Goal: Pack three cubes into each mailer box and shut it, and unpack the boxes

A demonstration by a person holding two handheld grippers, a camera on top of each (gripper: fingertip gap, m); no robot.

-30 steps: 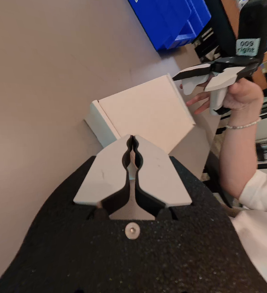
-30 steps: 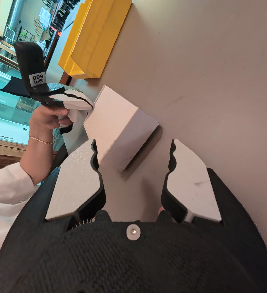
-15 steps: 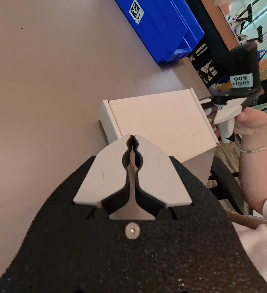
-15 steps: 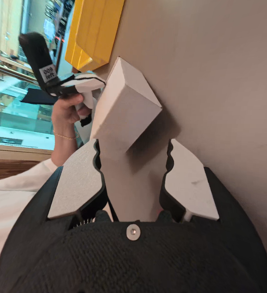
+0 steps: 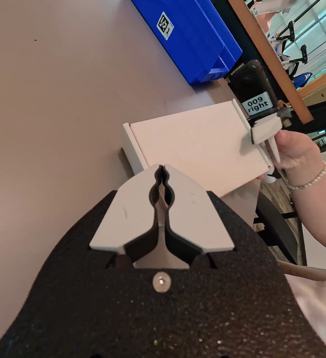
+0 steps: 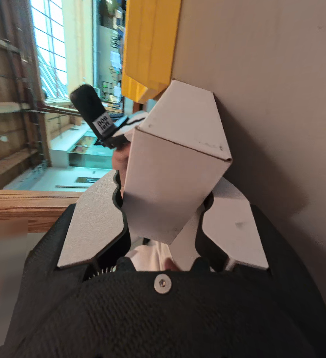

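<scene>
A closed white mailer box (image 5: 197, 147) is held tilted, one long edge against the grey table (image 5: 51, 116). My left gripper (image 5: 161, 167) is shut on the box's near edge, with thin cardboard showing between the fingers. In the right wrist view the box (image 6: 177, 174) stands on edge and its near corner sits between the spread fingers of my right gripper (image 6: 168, 178), which is open. The right gripper also shows in the left wrist view (image 5: 263, 135) at the box's far side edge. The left gripper shows behind the box in the right wrist view (image 6: 131, 124). No cubes are visible.
A blue bin (image 5: 193, 38) lies on the table beyond the box. A yellow bin (image 6: 150, 48) lies at the table's other end. The box is at the table's front edge, with a black chair (image 5: 278, 222) and the floor below.
The box has tipped up further on its edge, still held by the left gripper. The right gripper has moved in from clear of the box until its open fingers straddle the corner.
</scene>
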